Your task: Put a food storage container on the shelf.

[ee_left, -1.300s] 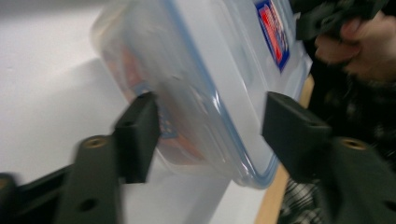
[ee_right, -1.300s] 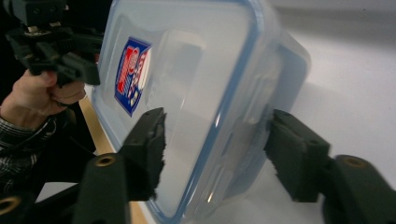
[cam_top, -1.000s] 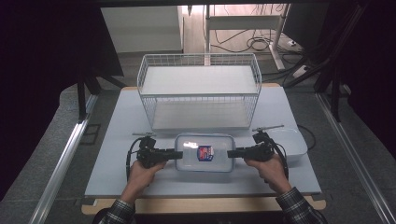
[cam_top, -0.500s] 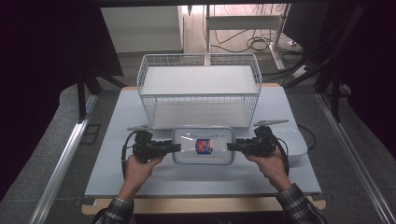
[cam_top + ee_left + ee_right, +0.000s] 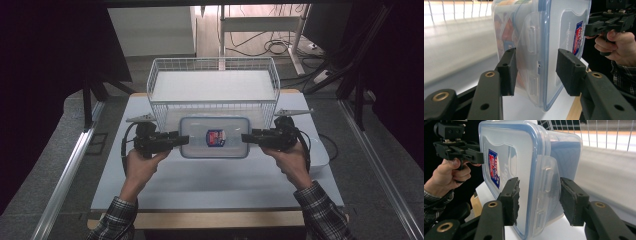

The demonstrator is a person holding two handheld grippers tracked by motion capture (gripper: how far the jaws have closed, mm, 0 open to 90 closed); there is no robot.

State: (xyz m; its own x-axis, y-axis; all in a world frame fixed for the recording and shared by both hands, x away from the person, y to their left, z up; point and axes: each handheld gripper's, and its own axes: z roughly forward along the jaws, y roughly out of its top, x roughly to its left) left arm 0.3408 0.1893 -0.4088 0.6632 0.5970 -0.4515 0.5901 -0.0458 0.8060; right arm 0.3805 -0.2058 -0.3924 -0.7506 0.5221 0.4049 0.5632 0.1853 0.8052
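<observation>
A clear plastic container with a blue-rimmed lid and a red and blue label hangs level above the table, just in front of the wire basket. My left gripper is shut on its left end and my right gripper on its right end. In the left gripper view the pads clamp the container over its side latch, lid on one side and base on the other. The right gripper view shows the same grip on the container, with the left gripper at the far end.
A white wire basket with a pale floor stands at the back of the white table, right behind the container. Metal rails run along both sides of the table. Cables lie on the floor beyond the basket.
Both hands have lifted the container off the table. It now sits higher in the high view, overlapping the basket's front wall. The grips have not changed.
</observation>
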